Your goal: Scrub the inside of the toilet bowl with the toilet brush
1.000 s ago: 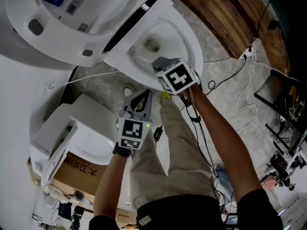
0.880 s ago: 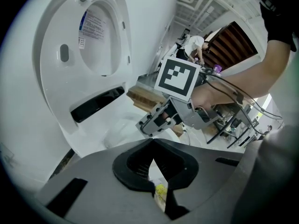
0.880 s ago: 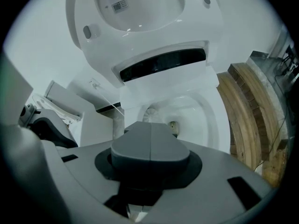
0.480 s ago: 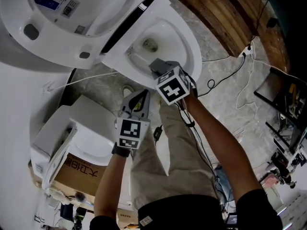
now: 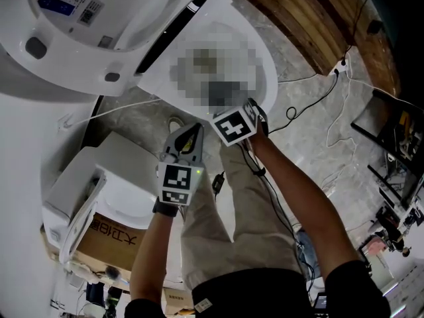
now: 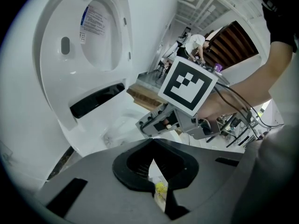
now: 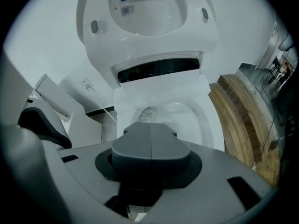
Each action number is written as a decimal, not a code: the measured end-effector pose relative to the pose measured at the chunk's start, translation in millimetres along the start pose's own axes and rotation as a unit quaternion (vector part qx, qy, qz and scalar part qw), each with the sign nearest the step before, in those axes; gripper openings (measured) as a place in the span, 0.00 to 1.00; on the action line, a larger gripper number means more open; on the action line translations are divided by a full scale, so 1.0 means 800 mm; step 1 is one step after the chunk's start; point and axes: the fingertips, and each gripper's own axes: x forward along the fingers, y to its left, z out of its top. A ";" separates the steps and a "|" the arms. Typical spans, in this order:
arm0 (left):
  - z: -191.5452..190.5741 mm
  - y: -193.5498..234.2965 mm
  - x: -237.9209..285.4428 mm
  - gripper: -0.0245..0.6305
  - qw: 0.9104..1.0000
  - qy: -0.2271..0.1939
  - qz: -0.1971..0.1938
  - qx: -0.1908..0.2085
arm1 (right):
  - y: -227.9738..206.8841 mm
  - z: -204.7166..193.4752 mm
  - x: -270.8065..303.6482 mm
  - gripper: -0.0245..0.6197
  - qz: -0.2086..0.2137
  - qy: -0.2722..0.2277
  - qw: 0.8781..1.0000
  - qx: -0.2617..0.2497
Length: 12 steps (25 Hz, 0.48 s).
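Note:
The white toilet stands with its lid [image 5: 99, 12] raised, and its bowl rim [image 5: 268, 78] curves round a patch that hides the inside. My right gripper [image 5: 224, 108] hangs over the bowl's front edge, jaws shut with nothing between them. In the right gripper view the shut jaws [image 7: 150, 125] point at the bowl [image 7: 196, 120] below the lid [image 7: 149, 17]. My left gripper [image 5: 197, 126] is just left of the right one and nearer me, jaws closed at the tips [image 6: 152, 143] and holding nothing. It faces the bowl [image 6: 121, 120] and the right gripper [image 6: 142, 125]. No toilet brush shows.
A second white toilet [image 5: 112, 184] sits on a cardboard box [image 5: 106, 234] at the left. A wooden step [image 5: 318, 25] runs along the right of the toilet. Cables and a power strip [image 5: 341, 75] lie on the stone floor at right. My trouser legs [image 5: 232, 224] are below.
My right gripper has drawn back from over the bowl toward its front rim and toward me. The left gripper has barely shifted.

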 end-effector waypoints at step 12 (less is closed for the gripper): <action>-0.002 0.005 -0.003 0.06 1.000 0.003 0.001 0.003 | -0.028 0.020 0.001 0.27 -0.058 -0.026 0.997 -0.034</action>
